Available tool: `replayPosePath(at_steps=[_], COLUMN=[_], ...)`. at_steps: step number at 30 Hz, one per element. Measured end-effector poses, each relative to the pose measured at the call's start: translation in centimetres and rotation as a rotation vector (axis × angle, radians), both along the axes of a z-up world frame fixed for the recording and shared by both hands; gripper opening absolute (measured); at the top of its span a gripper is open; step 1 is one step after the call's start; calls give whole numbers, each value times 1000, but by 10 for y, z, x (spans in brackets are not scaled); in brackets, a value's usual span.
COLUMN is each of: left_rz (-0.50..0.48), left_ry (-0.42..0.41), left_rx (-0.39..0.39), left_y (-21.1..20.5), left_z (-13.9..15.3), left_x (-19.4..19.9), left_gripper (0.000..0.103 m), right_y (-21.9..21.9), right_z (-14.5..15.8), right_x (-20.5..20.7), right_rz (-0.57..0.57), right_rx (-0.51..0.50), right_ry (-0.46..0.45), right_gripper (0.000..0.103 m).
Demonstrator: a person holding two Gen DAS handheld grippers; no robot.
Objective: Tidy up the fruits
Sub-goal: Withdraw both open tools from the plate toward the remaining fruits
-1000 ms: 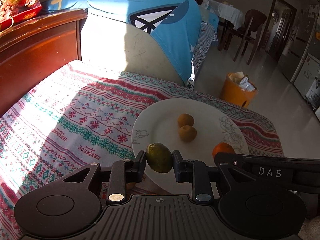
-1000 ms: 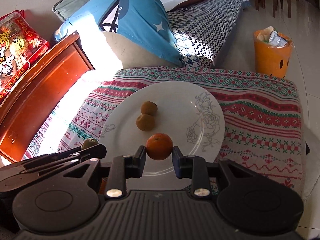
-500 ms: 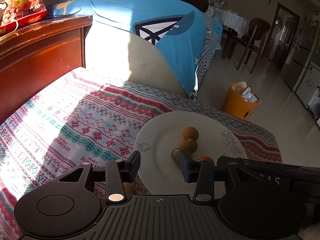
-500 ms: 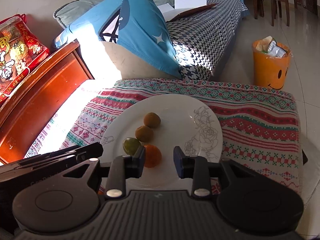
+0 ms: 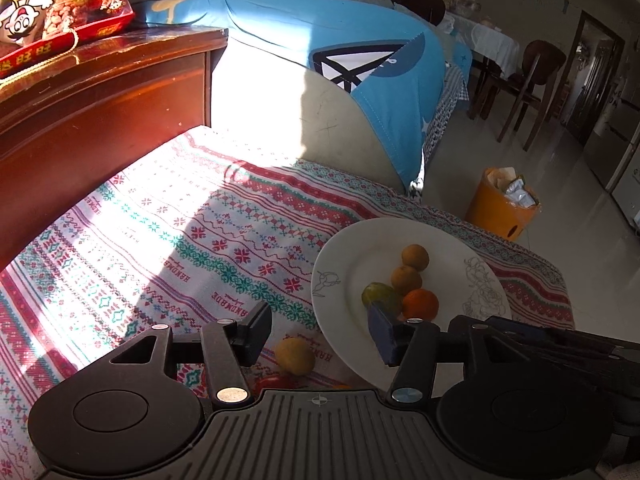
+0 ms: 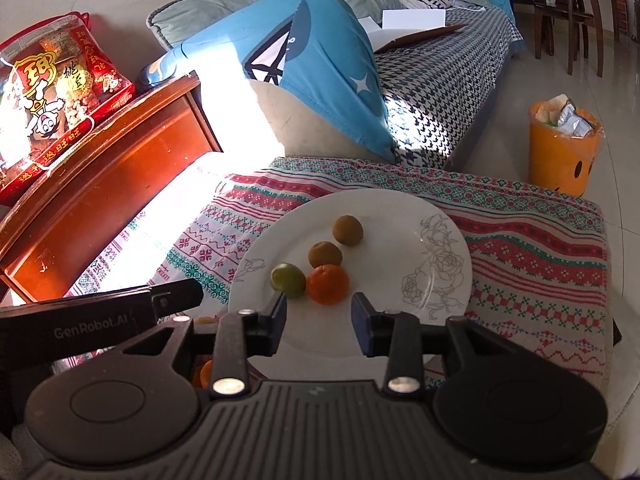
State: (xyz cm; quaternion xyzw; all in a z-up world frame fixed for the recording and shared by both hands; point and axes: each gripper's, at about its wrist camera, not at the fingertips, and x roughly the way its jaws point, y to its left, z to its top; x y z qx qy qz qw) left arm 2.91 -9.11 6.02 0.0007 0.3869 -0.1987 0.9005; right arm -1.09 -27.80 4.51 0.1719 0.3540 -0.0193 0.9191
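With four fruits on the plate (image 6: 448, 220), both sets of jaws apart & empty, you've approx. one yellow fruit (image 5: 295, 356) left on the bench.

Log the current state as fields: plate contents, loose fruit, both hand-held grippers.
plate: two brown fruits, green fruit, orange fruit
loose fruit: yellow fruit on the patterned cloth, beside the plate
left hand-held gripper: open, empty
right hand-held gripper: open, empty, just short of the orange fruit
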Motion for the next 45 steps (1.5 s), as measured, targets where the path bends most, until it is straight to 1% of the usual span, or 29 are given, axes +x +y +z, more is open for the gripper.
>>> replayPosePath(at_steps=[4, 7, 14, 21, 31, 34, 37, 40, 45], left_rz=[20, 46, 97, 118, 127, 116, 101, 85, 57], left_ry=[-14, -21, -25, -15, 13, 17, 27, 21, 24], left_rx=[-16, -37, -38, -23, 7, 27, 30, 45, 16], left_y=[14, 27, 50, 64, 80, 83, 85, 84, 82], left_z=[7, 11, 13, 7, -10, -15, -22, -27, -30], left_x=[-5, -10, -20, -32, -54, -62, -68, -72, -75], left_gripper=[53, 60, 60, 60, 60, 60, 60, 58, 55], right_y=[7, 13, 29, 38, 51, 54, 56, 58, 63], right_z=[3, 5, 5, -4, -20, -24, -26, -29, -32], right_x=[-7, -11, -22, -35, -42, -39, -36, -32, -25], right_rz=[19, 35, 79, 84, 105, 115, 116, 115, 112], right_rx=[-2, -6, -15, 16, 37, 31, 44, 50, 49], right_ry=[-9, -23, -38, -21, 7, 9, 6, 1, 0], right_gripper=[37, 37, 37, 37, 37, 37, 37, 37, 37])
